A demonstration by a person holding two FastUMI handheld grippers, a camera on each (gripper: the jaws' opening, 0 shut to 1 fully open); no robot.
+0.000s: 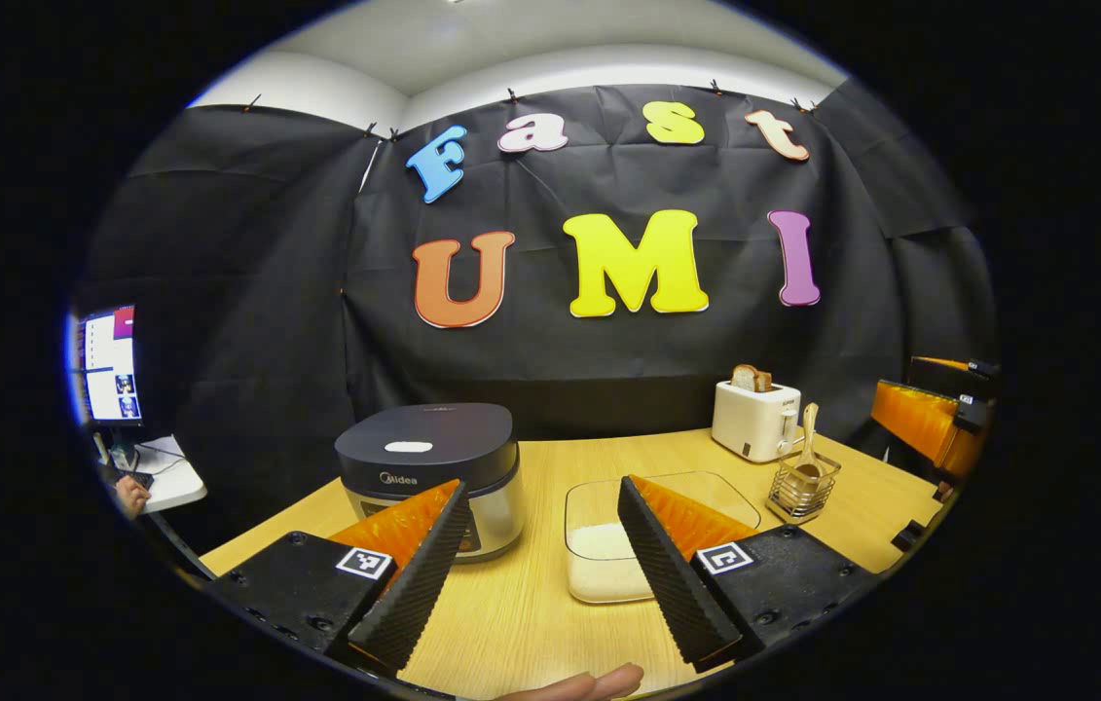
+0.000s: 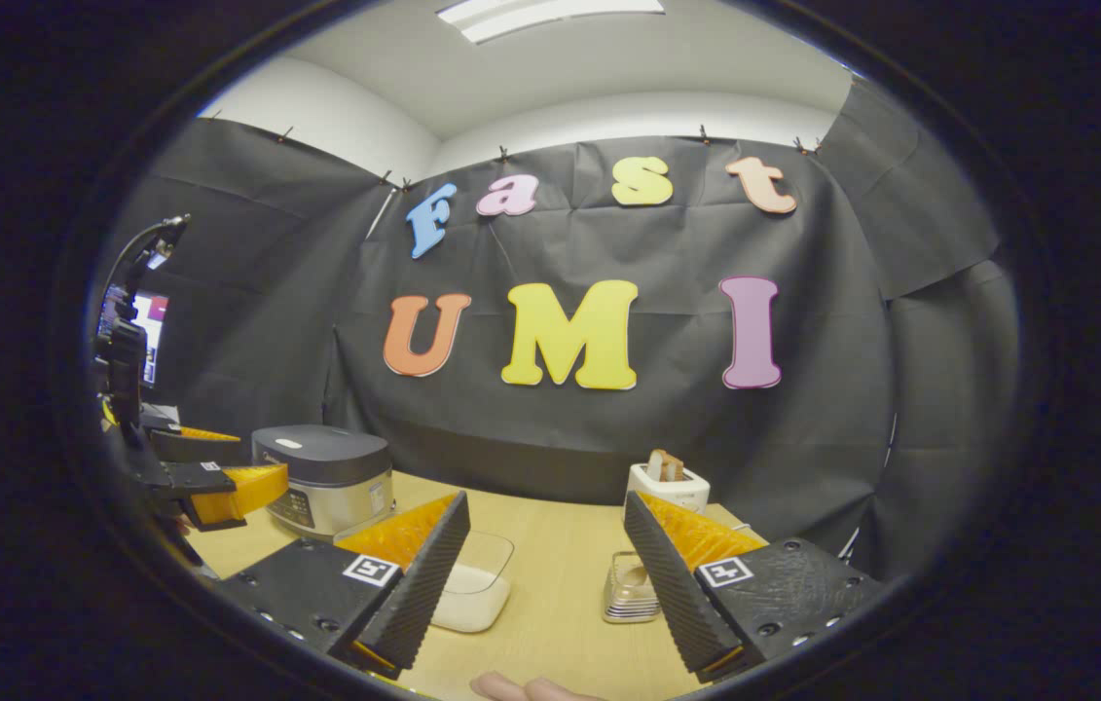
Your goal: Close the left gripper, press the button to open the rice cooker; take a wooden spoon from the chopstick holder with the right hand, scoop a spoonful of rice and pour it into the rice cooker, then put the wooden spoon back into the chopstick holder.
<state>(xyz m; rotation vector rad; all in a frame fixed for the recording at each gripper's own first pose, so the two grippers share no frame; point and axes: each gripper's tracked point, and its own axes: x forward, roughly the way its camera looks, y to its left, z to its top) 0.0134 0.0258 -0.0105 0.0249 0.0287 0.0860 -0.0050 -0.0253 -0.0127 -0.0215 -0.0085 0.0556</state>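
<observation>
Both hand-held grippers, left [image 1: 540,574] and right [image 2: 540,584], hover with fingers apart over the table's [image 1: 511,613] bare near edge. The closed cooker [image 1: 428,477] sits ahead-left by the left edge; the spoon [image 1: 808,448], seemingly wooden, stands in the holder [image 1: 803,487] toward the right edge.

A brand name, "Midea", is showing in pale letters on the dark front band of the rice cooker [image 1: 428,467] in the left gripper view, just under its closed lid; in the right gripper view the same cooker [image 2: 321,477] is sitting too small for any lettering to be made out. Square black-and-white coded markers [image 1: 364,562] are sitting on the finger mounts in both views, carrying a pattern rather than words. The panel on the cooker's front is staying too blurred to read
</observation>
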